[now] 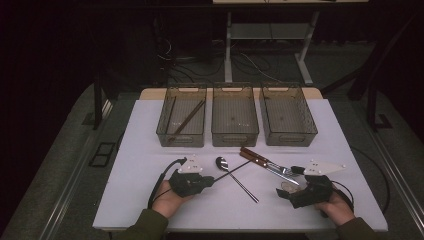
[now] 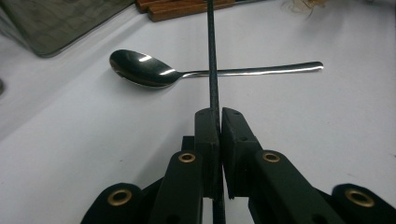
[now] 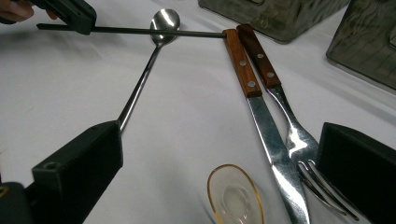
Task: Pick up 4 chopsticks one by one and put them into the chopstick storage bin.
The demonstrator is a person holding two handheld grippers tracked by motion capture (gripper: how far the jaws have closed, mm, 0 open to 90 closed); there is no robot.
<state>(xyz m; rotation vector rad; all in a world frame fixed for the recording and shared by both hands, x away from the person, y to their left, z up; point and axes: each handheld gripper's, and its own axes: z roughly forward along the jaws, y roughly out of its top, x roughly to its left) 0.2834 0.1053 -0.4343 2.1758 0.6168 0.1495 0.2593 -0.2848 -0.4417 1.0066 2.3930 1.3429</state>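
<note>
My left gripper (image 1: 210,181) (image 2: 220,116) is shut on a thin dark chopstick (image 2: 211,56) (image 1: 231,171) that sticks out level over the white table, crossing above the handle of a steel spoon (image 2: 140,69) (image 1: 221,162). In the right gripper view the left gripper (image 3: 70,14) holds the chopstick (image 3: 140,31), whose far tip reaches the wooden handles of a knife (image 3: 261,116) and a fork (image 3: 299,135). My right gripper (image 1: 292,192) (image 3: 222,140) stands open low over the table, with a small gold-rimmed glass spoon (image 3: 236,196) and the knife blade between its jaws, untouched.
Three smoky clear bins stand in a row at the back: the left bin (image 1: 165,131) has one chopstick (image 1: 189,119) lying in it, beside the middle bin (image 1: 235,136) and the right bin (image 1: 290,137). The table's front edge (image 1: 240,229) lies just below my hands.
</note>
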